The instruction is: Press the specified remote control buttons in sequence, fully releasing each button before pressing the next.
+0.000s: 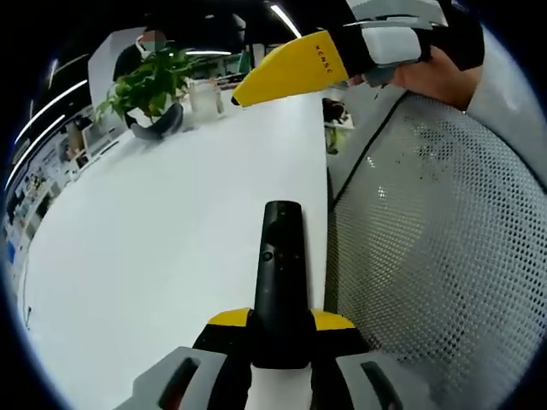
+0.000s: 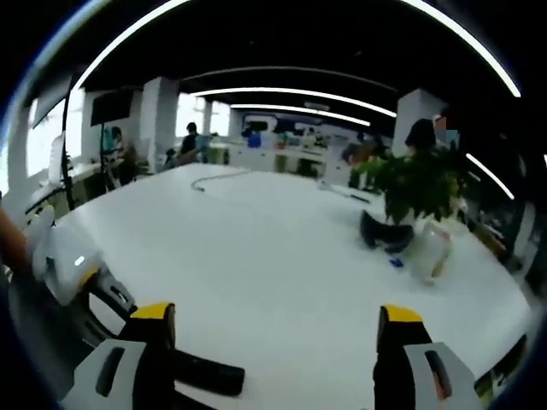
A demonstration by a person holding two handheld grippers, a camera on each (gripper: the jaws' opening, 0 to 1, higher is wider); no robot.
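Here the left gripper (image 1: 282,329) is clamping the slim black plastic remote control (image 1: 280,265) over the white table (image 1: 154,239), steadying it for pressing; the right gripper (image 2: 273,342) is hovering with jaws spread.

The remote control's (image 1: 280,282) near end is hidden between the left hand-held gripper's (image 1: 282,329) jaws.
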